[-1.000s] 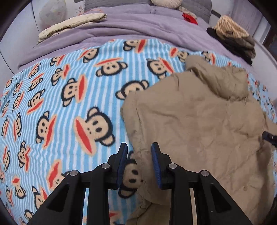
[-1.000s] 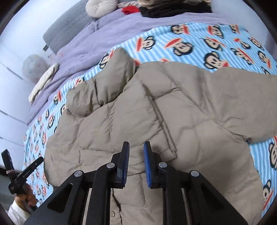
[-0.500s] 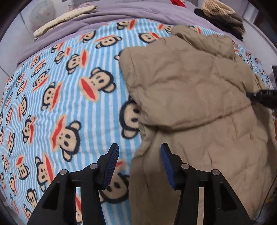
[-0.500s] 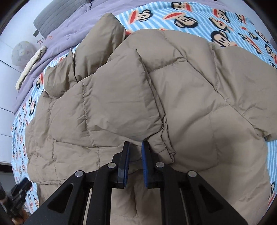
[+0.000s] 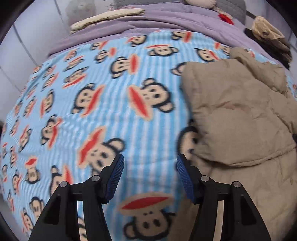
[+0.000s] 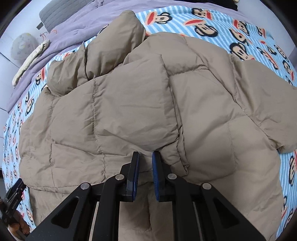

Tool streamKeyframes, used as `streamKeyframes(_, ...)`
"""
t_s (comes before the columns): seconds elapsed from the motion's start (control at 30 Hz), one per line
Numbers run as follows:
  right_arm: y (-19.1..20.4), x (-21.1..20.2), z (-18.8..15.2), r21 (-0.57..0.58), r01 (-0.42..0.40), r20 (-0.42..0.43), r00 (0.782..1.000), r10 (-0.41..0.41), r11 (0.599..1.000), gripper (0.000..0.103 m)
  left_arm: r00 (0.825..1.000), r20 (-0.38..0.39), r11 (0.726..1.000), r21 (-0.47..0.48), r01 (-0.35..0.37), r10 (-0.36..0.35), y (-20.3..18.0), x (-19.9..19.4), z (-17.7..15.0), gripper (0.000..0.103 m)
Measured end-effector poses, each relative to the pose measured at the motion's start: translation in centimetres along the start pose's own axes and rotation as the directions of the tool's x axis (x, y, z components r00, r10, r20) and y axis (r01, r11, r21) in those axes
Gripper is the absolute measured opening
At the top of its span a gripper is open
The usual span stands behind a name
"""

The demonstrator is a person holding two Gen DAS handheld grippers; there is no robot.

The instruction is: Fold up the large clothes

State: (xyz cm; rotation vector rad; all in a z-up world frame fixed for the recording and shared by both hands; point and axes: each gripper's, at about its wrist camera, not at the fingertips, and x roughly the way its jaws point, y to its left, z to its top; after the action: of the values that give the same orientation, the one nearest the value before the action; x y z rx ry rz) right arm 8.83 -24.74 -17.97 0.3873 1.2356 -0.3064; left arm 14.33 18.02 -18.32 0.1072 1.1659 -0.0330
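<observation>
A beige padded jacket (image 6: 130,103) lies spread on the monkey-print blanket (image 5: 92,103), one sleeve (image 6: 133,115) folded across its body. My right gripper (image 6: 145,161) points down at that sleeve's lower edge. Its jaws stand nearly together, with a fold of the sleeve fabric pinched between the blue pads. My left gripper (image 5: 150,166) hovers over bare blanket just left of the jacket's (image 5: 241,115) side. Its jaws are opening and nothing is between them. In the right wrist view the left gripper (image 6: 14,192) shows small at the bottom left, held by a hand.
A purple duvet (image 5: 167,20) covers the bed's far end, with a cream folded cloth (image 5: 107,18), a grey pillow (image 6: 55,13) and a pile of dark and striped clothes (image 5: 269,37) on it. White wall panels lie to the left.
The left gripper slid left off the jacket's edge onto open blanket and its jaws widened. The right gripper sank closer to the folded sleeve and its jaws narrowed onto the edge.
</observation>
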Motion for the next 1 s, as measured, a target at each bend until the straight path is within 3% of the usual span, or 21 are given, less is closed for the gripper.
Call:
streamKeyframes(0.1,-0.4,-0.3,0.0,0.026,-0.024,0.004,1.0,0.024,0.999,0.014,0.996,-0.006,0.989,-0.118,0.09,-0.092,3.0,-1.2,0.1,0.062)
streamKeyframes(0.27,-0.8,-0.6,-0.4,0.02,-0.037,0.009,0.999,0.037,0.999,0.015,0.975,0.033,0.976,0.012,0.218,-0.219,-1.5,-2.8,1.5,0.062)
streamKeyframes(0.4,-0.7,-0.8,-0.5,0.014,-0.025,0.011,1.0,0.024,1.0,0.017,0.992,-0.034,0.985,0.118,0.122,-0.119,-5.5,0.4,1.7,0.062)
streamKeyframes(0.47,-0.6,-0.9,-0.5,0.012,-0.035,0.012,0.999,0.035,0.999,0.017,0.99,-0.08,0.987,0.102,0.124,-0.116,-5.4,2.2,1.1,0.062)
streamKeyframes(0.57,-1.2,-1.4,-0.7,0.021,-0.052,0.014,0.999,0.052,0.998,0.016,0.989,-0.089,0.99,0.066,0.124,-0.118,-5.1,2.2,1.1,0.067)
streamKeyframes(0.8,-4.5,-3.0,-1.3,0.11,-0.035,0.009,0.999,0.034,0.993,0.017,0.995,-0.073,0.993,0.098,0.071,-0.064,-5.9,0.0,1.5,0.067)
streamKeyframes(1.0,-8.0,-5.3,-2.8,0.19,-0.117,0.003,0.993,0.119,0.975,0.018,0.996,-0.037,0.985,0.143,0.092,-0.087,-9.1,-5.0,1.3,0.067)
